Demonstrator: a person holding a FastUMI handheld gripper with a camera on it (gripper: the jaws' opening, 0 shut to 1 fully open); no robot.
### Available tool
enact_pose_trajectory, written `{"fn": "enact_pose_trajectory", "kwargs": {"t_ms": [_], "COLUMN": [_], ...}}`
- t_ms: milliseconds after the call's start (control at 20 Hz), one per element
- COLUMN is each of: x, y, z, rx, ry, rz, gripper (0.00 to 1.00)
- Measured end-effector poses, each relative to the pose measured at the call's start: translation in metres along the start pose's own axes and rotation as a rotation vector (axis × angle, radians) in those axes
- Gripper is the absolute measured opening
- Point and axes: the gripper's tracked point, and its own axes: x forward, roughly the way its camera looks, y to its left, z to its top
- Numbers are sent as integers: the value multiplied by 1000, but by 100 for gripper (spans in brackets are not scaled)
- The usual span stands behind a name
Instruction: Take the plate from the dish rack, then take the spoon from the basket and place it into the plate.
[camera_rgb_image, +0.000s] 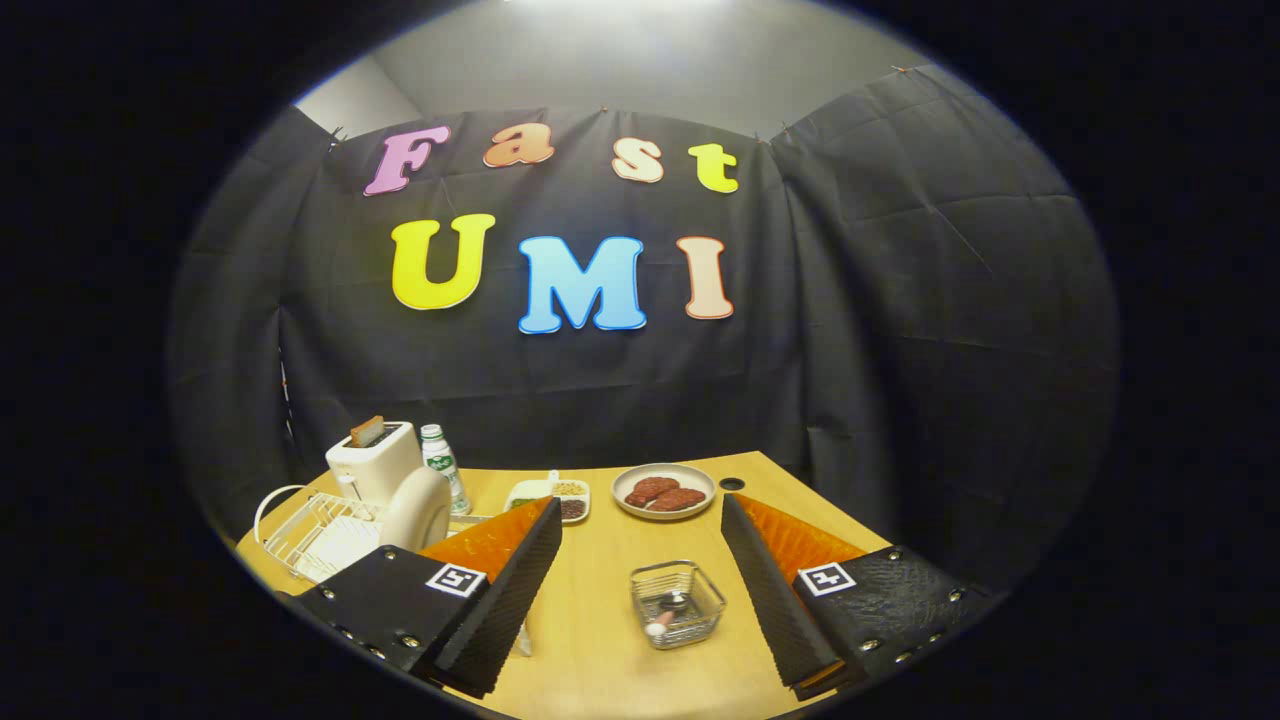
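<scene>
A cream plate (418, 508) stands on edge in the white wire dish rack (300, 528), beyond my left finger (500, 590). A small wire basket (677, 603) sits on the wooden table between my fingers, slightly toward the right finger (775, 590). A spoon (663, 618) with a pale handle lies inside it. My gripper (640, 520) hovers above the table with its fingers wide apart and nothing between the pads.
A white toaster (372, 460) with a slice in it and a bottle (443, 466) stand behind the rack. A divided snack tray (552, 497) and a plate of brown patties (664, 491) sit at the table's far side. A small dark hole (732, 484) marks the tabletop.
</scene>
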Motion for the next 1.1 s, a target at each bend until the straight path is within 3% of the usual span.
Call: {"fn": "enact_pose_trajectory", "kwargs": {"t_ms": [500,750,800,950,1000,1100], "x": [45,73,78,77,80,84], "y": [151,179,183,199,201,196], "z": [-35,-65,-68,-67,-65,-67], "rx": [-28,-88,-106,-184,-210,-254], "ry": [107,204,218,224,228,251], "rz": [127,91,84,87,67,8], "gripper": [98,94,79,49,31,25]}}
